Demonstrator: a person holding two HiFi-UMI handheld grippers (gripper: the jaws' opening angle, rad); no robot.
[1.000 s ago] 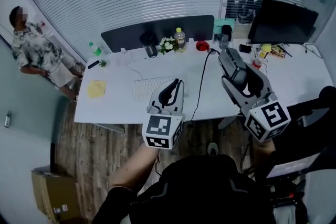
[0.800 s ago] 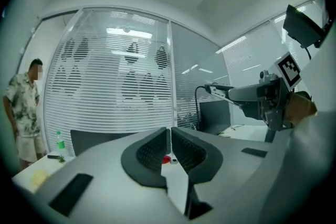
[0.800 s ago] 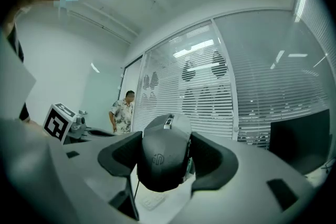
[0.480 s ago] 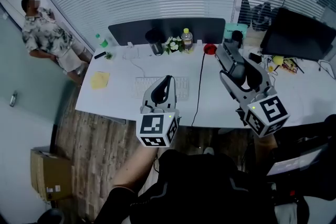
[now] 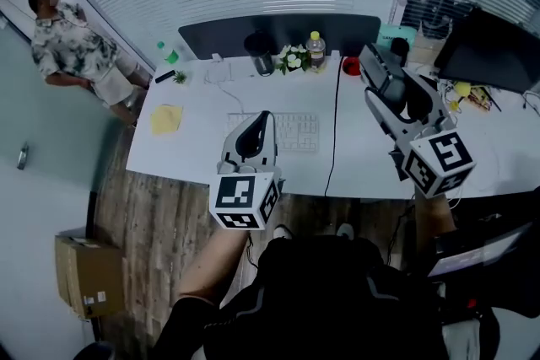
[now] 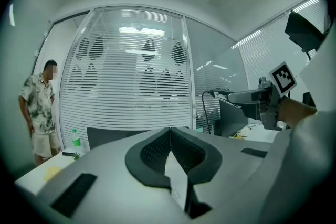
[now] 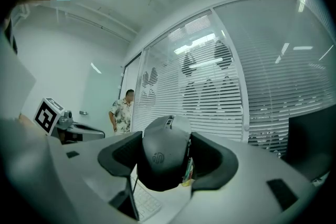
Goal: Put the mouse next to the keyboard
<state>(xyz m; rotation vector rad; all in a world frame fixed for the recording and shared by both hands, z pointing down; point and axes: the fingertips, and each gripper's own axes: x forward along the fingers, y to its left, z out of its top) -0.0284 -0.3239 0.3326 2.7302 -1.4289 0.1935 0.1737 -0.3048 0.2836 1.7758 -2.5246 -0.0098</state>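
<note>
A dark grey mouse (image 7: 164, 153) sits clamped between the pads of my right gripper (image 7: 167, 136), which is shut on it. In the head view that gripper (image 5: 377, 63) hovers above the right part of the white desk (image 5: 194, 156), with the mouse (image 5: 396, 88) between its jaws. The white keyboard (image 5: 291, 131) lies at the desk's middle, left of a black cable (image 5: 334, 131). My left gripper (image 5: 264, 118) hangs over the keyboard's left end; in the left gripper view its jaws (image 6: 169, 132) are shut with nothing between them.
Along the desk's back stand a dark monitor (image 5: 278, 31), a black cup (image 5: 258, 48), flowers (image 5: 294, 60), a bottle (image 5: 315, 46) and a red object (image 5: 351, 65). A yellow pad (image 5: 166, 118) lies at the left. A person (image 5: 72, 55) stands far left; a cardboard box (image 5: 84, 274) sits on the floor.
The head view has swung, so the desk now sits further right and lower in it. Both grippers stay above the desk's front; the right still grips the mouse.
</note>
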